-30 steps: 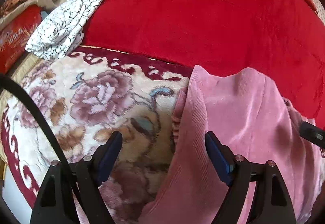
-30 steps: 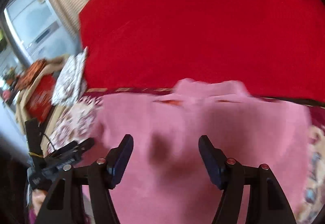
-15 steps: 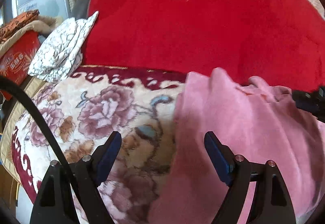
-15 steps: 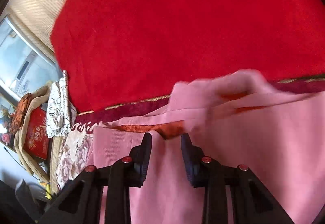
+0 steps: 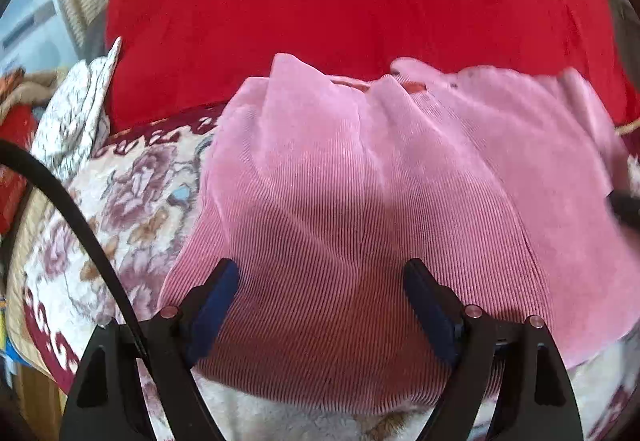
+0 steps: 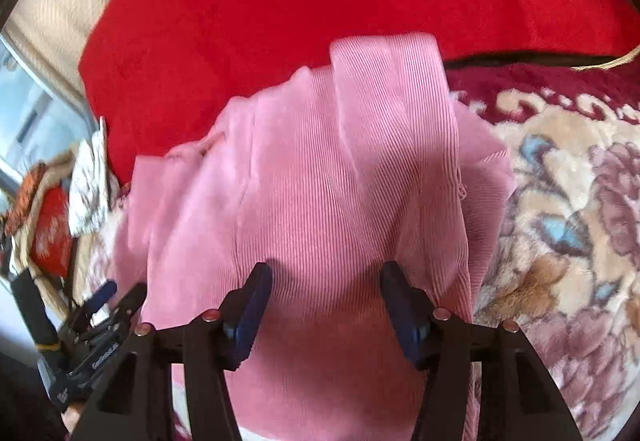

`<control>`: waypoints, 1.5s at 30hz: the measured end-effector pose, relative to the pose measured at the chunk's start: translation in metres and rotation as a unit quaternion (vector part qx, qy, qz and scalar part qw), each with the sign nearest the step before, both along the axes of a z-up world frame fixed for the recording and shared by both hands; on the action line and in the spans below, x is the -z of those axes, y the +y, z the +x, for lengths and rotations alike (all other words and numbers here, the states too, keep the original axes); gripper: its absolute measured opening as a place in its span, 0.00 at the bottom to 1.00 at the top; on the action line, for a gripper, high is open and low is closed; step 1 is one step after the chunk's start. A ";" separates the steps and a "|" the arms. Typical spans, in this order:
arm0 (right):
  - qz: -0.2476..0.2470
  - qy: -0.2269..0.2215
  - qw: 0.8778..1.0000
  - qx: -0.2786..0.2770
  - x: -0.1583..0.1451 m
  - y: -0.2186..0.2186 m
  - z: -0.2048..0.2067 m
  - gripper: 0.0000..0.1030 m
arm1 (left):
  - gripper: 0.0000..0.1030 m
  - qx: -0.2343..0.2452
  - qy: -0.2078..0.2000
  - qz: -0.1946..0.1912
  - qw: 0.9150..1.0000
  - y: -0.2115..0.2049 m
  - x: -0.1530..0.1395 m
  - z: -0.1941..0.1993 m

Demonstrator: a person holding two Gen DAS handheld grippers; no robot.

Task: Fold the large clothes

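A pink ribbed garment (image 5: 360, 201) lies rumpled on the floral blanket (image 5: 132, 201), with a folded strip along its far edge (image 6: 384, 89). My left gripper (image 5: 320, 273) hovers over the near part of the garment, its jaws wide apart and empty; it also shows at the lower left of the right wrist view (image 6: 100, 317). My right gripper (image 6: 328, 273) hangs over the garment's other side. Its jaws are opening, the blue pads (image 6: 250, 309) are apart, and the cloth lies under them without being pinched.
A big red quilt (image 5: 340, 1) rises behind the garment. A folded white cloth with dark lines (image 5: 76, 113) lies at the left, beside a red box (image 6: 50, 237). Bare floral blanket (image 6: 560, 221) stretches to the right of the garment.
Half a second ago the right jaws were nearly shut at the garment's raised far edge; now they stand apart and the cloth lies flat. The left gripper has slid from the blanket over the garment.
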State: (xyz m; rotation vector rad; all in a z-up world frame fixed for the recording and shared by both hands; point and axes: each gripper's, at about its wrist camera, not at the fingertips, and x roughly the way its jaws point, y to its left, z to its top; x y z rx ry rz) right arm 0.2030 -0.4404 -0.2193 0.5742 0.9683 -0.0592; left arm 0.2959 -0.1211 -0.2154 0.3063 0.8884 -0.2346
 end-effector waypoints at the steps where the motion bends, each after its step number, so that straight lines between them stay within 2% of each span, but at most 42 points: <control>1: -0.007 -0.002 1.000 -0.003 -0.005 0.000 -0.001 0.57 | 0.82 0.002 -0.009 0.005 1.000 -0.002 -0.001 -0.001; 8: -0.062 -0.067 0.996 0.008 -0.041 0.002 -0.018 0.57 | 0.82 0.010 -0.040 -0.016 0.999 -0.002 -0.013 -0.005; 9: -0.062 -0.067 0.996 0.008 -0.040 0.001 -0.015 0.57 | 0.82 0.014 -0.048 -0.018 0.999 -0.003 -0.015 -0.007; 11: -0.078 -0.041 0.996 0.007 -0.025 -0.001 -0.007 0.57 | 0.82 0.021 -0.071 -0.022 0.997 -0.005 -0.022 -0.013; 13: -0.062 -0.014 0.998 -0.003 -0.003 -0.004 0.004 0.57 | 0.82 0.028 -0.090 -0.031 0.995 -0.005 -0.029 -0.018; 16: -0.057 -0.028 0.998 -0.002 -0.008 -0.007 0.002 0.56 | 0.82 0.033 -0.113 -0.040 0.992 -0.005 -0.039 -0.025; 22: -0.062 -0.102 0.993 0.023 -0.037 -0.018 -0.009 0.57 | 0.82 0.037 -0.128 -0.049 0.990 -0.011 -0.046 -0.030; 24: -0.054 -0.105 0.993 0.027 -0.037 -0.022 -0.004 0.57 | 0.82 0.039 -0.126 -0.046 0.990 -0.014 -0.044 -0.029; 27: -0.040 -0.079 0.996 0.032 -0.024 -0.024 0.011 0.57 | 0.82 0.040 -0.117 -0.037 0.992 -0.018 -0.038 -0.025; 29: -0.038 -0.052 0.998 0.024 -0.006 -0.021 0.024 0.57 | 0.82 0.036 -0.084 -0.030 0.995 -0.019 -0.026 -0.015; 32: -0.041 -0.061 0.997 0.022 -0.010 -0.019 0.022 0.56 | 0.82 0.018 -0.008 -0.038 0.999 -0.013 -0.004 0.005; 33: -0.036 -0.066 0.997 0.023 -0.012 -0.020 0.019 0.56 | 0.82 0.012 0.002 -0.050 0.999 -0.009 -0.002 0.007; 37: -0.023 -0.100 0.995 0.017 -0.028 -0.015 -0.005 0.57 | 0.82 -0.011 -0.022 -0.062 0.998 0.008 -0.018 0.000; 41: -0.005 -0.126 0.992 -0.011 -0.042 -0.003 -0.027 0.57 | 0.82 -0.045 -0.018 -0.129 0.990 0.047 -0.038 -0.012; 45: 0.003 -0.136 0.990 -0.028 -0.044 0.009 -0.044 0.57 | 0.82 -0.096 -0.034 -0.169 0.980 0.089 -0.044 -0.037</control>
